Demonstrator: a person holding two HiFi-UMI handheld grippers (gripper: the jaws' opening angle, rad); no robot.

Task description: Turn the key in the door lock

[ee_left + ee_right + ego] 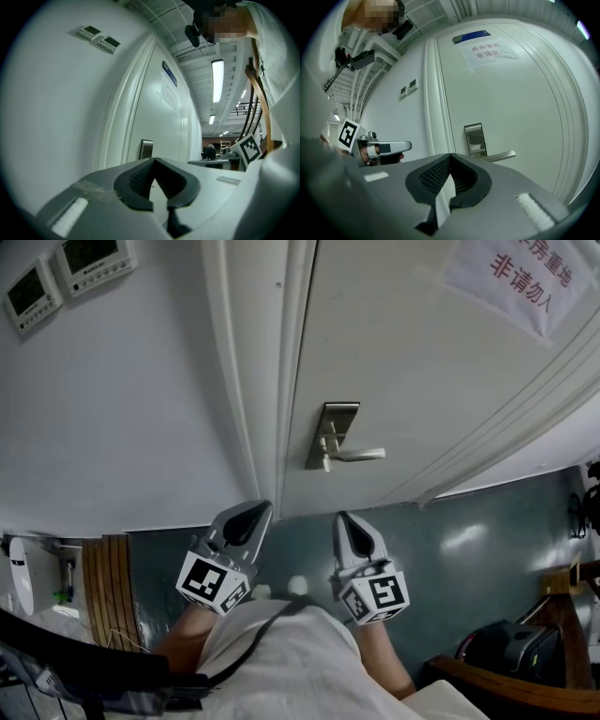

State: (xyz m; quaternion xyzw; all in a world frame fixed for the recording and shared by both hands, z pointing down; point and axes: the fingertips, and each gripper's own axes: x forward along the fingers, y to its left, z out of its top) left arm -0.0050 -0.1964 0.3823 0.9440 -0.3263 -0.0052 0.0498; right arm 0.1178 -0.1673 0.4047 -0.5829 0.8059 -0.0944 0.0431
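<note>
Now the left gripper (253, 513) is squeezed closed, holding nothing; the right gripper (342, 519) too; the door handle (361, 455) is well apart.

Head view: high above, steeply down door (422, 381); lock plate (330, 432) well beyond left fingers (246, 521) and right fingers (354, 535). Left gripper view: level along fingers, skimming wall (56, 117), door oblique beyond tips. Right gripper view: level, door faced more squarely beyond tips. All three share lock plate, door edge.
</note>
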